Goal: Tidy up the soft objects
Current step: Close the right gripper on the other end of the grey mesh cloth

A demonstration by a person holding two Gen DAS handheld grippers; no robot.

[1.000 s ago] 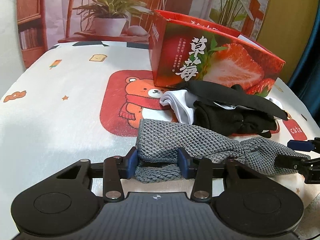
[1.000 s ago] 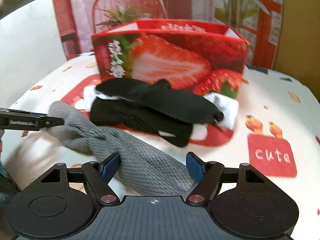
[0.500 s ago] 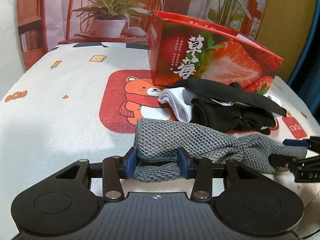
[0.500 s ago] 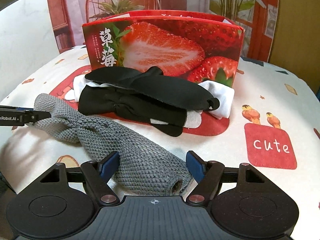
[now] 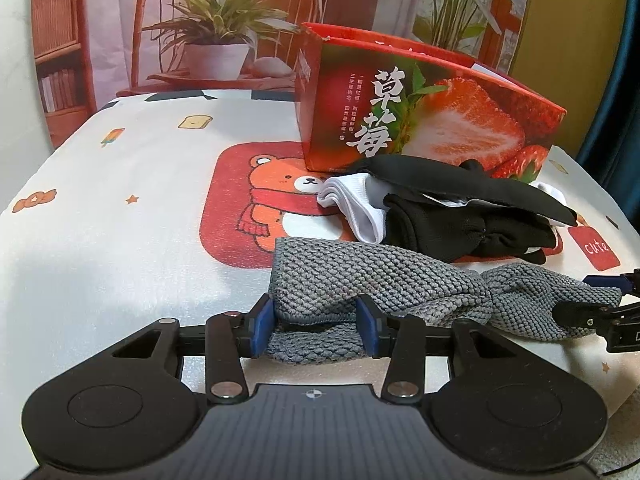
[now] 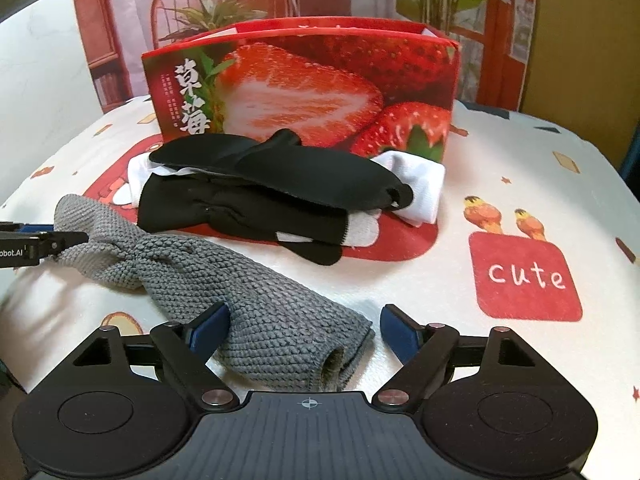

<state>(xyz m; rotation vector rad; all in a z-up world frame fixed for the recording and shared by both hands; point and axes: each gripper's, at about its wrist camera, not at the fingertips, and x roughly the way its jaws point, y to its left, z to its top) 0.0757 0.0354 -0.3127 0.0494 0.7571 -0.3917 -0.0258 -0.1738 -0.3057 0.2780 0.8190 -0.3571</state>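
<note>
Across the cartoon-print tablecloth (image 6: 500,152) we see the grey knitted cloth (image 5: 384,284) lying stretched in front of the strawberry box (image 6: 304,92) and the black-and-white pile of garments (image 6: 280,196). Our left gripper (image 5: 316,330) stays clamped on one end, as before. Our right gripper (image 6: 304,326), narrower around the other end a second ago, is opening, its pads now clear of the cloth.
</note>
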